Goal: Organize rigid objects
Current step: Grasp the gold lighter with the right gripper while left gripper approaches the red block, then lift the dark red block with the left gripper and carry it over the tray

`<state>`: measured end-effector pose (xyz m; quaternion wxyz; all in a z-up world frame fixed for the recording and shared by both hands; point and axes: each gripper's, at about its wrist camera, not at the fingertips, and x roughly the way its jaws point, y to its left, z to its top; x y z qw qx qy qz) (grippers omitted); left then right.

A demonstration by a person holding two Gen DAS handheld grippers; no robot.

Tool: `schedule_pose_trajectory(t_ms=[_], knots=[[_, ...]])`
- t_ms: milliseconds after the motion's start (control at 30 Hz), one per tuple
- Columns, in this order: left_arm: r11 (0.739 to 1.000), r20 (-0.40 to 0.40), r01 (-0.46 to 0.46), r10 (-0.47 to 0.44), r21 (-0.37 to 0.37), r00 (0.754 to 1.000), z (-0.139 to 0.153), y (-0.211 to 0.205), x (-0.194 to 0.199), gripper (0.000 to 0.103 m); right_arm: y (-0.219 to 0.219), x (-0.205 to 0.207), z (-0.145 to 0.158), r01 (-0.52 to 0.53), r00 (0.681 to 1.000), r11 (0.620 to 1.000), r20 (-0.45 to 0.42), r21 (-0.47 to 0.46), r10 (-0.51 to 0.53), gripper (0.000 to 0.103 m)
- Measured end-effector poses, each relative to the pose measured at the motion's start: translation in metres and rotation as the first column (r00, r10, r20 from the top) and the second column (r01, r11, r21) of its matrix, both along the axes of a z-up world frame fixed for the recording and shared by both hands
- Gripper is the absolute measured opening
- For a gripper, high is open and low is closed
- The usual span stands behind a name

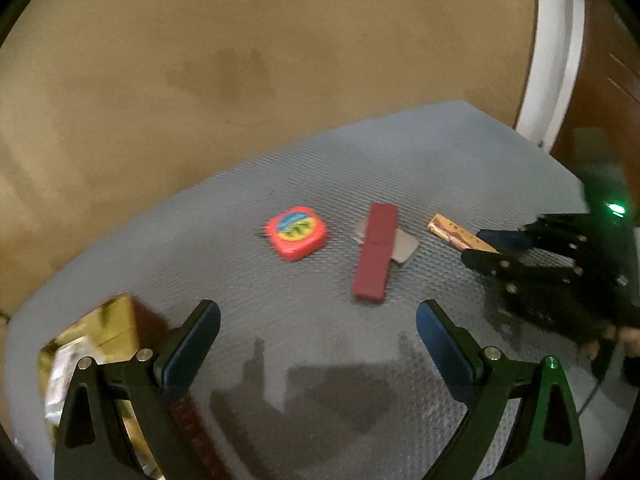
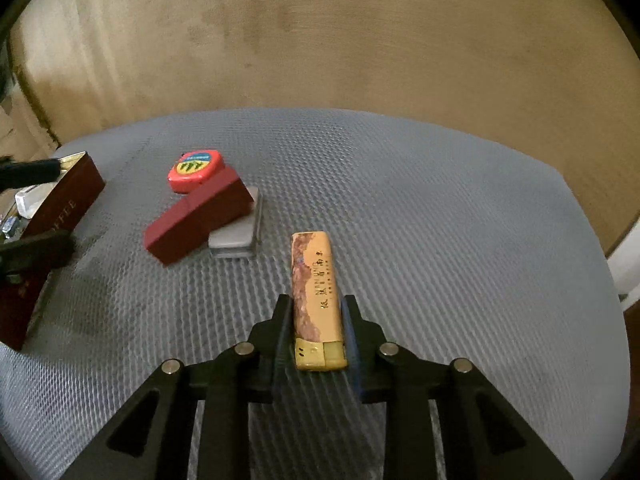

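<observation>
My right gripper (image 2: 316, 308) is shut on a yellow lighter (image 2: 316, 292) and holds it over the grey mesh mat (image 2: 440, 220); the lighter also shows in the left wrist view (image 1: 460, 234). A dark red bar (image 2: 200, 216) lies tilted across a small grey metal piece (image 2: 236, 236), with a round red tape measure (image 2: 196, 170) behind it. My left gripper (image 1: 318, 332) is open and empty, near the bar (image 1: 376, 252) and the tape measure (image 1: 296, 232). A dark red open box (image 2: 52, 216) stands at the left, partly hidden by my left gripper.
The box's gold-lined inside (image 1: 92, 344) sits under my left gripper's left finger (image 1: 192, 344) and holds shiny items. The mat's far edge meets a tan wall (image 2: 320, 40). A white door frame (image 1: 556, 48) stands at the right.
</observation>
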<state>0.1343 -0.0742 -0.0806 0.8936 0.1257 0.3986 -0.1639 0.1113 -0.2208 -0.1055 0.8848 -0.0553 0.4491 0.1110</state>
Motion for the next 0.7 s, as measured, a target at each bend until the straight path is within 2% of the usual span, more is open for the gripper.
schedule_pose_trajectory(t_ms=[100, 233, 300, 333, 433, 467, 533, 600, 667, 700], knots=[[0.999, -0.029, 0.035, -0.035, 0.004, 0.999, -0.013, -0.012, 0.014, 0.097, -0.001, 0.000, -0.003, 0.017, 1.000, 1.000, 0.003, 0.015, -0.017, 0.025], [0.999, -0.088, 0.054, -0.054, 0.003, 0.995, -0.025, -0.023, 0.033, 0.077, -0.003, -0.001, -0.003, 0.026, 1.000, 1.000, 0.005, 0.008, -0.026, 0.026], [0.999, -0.096, 0.042, -0.042, -0.006, 0.994, -0.030, -0.023, 0.040, 0.062, 0.000, 0.002, -0.004, 0.025, 1.000, 1.000, 0.005, 0.009, -0.025, 0.026], [0.999, -0.109, 0.036, -0.037, -0.014, 0.993, -0.033, -0.023, 0.045, 0.058, 0.000, 0.002, -0.005, 0.026, 1.000, 1.000, 0.004, 0.015, -0.026, 0.026], [0.997, -0.144, 0.036, -0.045, -0.064, 0.989, -0.038, -0.024, 0.051, 0.048, -0.003, 0.003, -0.005, 0.027, 1.000, 0.999, 0.001, 0.028, -0.027, 0.026], [0.997, -0.151, 0.036, -0.045, -0.061, 0.988, -0.040, -0.026, 0.053, 0.048, -0.004, 0.003, -0.005, 0.027, 1.000, 0.999, 0.001, 0.028, -0.027, 0.026], [0.997, -0.156, 0.053, -0.060, -0.048, 0.986, -0.044, -0.033, 0.053, 0.040, -0.004, 0.004, -0.008, 0.027, 1.000, 0.999, 0.002, 0.023, -0.027, 0.026], [0.998, -0.137, 0.059, -0.063, -0.032, 0.989, -0.046, -0.036, 0.051, 0.040, -0.002, 0.005, -0.008, 0.026, 1.000, 0.999, 0.003, 0.019, -0.026, 0.026], [0.997, -0.137, 0.056, -0.062, -0.045, 0.989, -0.046, -0.037, 0.050, 0.036, 0.001, 0.005, -0.012, 0.026, 1.000, 0.999, 0.002, 0.021, -0.026, 0.026], [0.997, -0.138, 0.053, -0.060, -0.052, 0.989, -0.047, -0.039, 0.050, 0.030, 0.001, 0.006, -0.013, 0.026, 1.000, 0.999, 0.002, 0.023, -0.026, 0.026]])
